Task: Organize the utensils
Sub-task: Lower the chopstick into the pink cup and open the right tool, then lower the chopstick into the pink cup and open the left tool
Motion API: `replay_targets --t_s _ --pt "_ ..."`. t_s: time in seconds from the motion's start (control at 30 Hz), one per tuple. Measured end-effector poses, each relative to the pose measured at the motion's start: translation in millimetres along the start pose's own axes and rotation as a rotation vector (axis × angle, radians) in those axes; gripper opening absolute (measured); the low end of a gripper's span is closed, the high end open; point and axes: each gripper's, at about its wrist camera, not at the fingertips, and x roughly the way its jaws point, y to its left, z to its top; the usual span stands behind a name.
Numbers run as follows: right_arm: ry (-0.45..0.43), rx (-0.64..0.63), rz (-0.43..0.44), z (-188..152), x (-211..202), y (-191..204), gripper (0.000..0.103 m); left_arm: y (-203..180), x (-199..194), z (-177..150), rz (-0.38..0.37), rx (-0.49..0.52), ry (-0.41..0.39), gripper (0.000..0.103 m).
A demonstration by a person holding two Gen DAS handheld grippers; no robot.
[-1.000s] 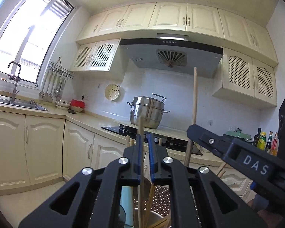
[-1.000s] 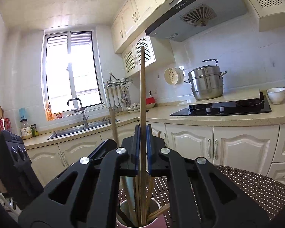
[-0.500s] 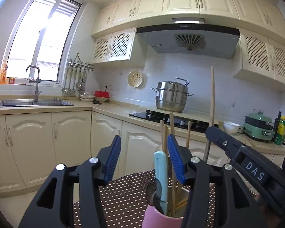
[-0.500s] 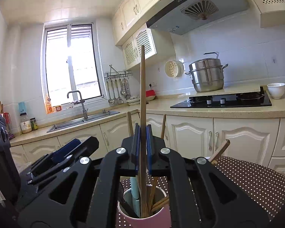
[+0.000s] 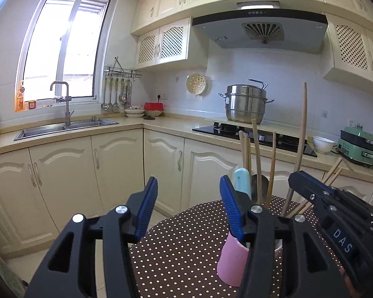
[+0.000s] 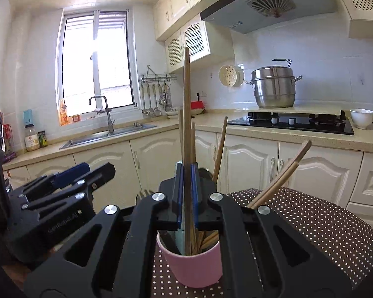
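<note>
Daylight from the window (image 5: 62, 47) above the sink (image 5: 64, 128) falls on cream cabinets (image 5: 116, 168), white tiled walls (image 5: 286, 74) and a grey hood (image 5: 261, 29)

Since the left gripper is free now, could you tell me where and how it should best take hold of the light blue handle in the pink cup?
Grip the light blue handle at its rounded top above the pink cup, coming from above.

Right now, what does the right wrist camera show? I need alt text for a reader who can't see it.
The right gripper is clamped on a tall wooden chopstick standing in a pink cup of wooden utensils on a polka-dot tablecloth. The left gripper, jaws open and empty, sits at the left. Behind lies a cream kitchen with a sink and steel pot.
</note>
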Motion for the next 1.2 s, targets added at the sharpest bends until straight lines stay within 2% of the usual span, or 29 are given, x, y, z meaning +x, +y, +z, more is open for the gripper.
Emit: replay_targets --t_s 0.37,0.63,0.8,1.07,1.13,1.17,1.2 --pt "0.114 0.004 -0.018 -24.9 10.1 -4.8 0.006 9.1 -8.1 -5.4 0.016 0.000 0.039 0.053" --pt "0.104 0.043 -0.015 -20.3 0.5 -9.1 0.007 10.7 -16.2 -5.2 0.015 -0.001 0.048 0.053" --pt "0.102 0.056 -0.011 -16.1 -5.0 -9.0 0.008 7.6 -26.1 -3.7 0.013 0.008 0.039 0.062" --pt "0.077 0.039 -0.014 -6.1 -24.0 1.0 0.008 5.0 -52.4 1.9 0.024 0.022 0.005 0.066" --pt "0.065 0.029 -0.011 -2.6 -31.8 5.8 0.010 7.2 -60.7 4.6 0.024 0.020 -0.005 0.066" --pt "0.059 0.025 -0.008 -0.7 -35.5 8.1 0.017 8.1 -66.0 6.3 0.026 0.021 -0.012 0.066" --pt "0.049 0.019 -0.005 1.5 -41.0 10.8 0.027 8.4 -70.8 7.6 0.027 0.022 -0.016 0.067"
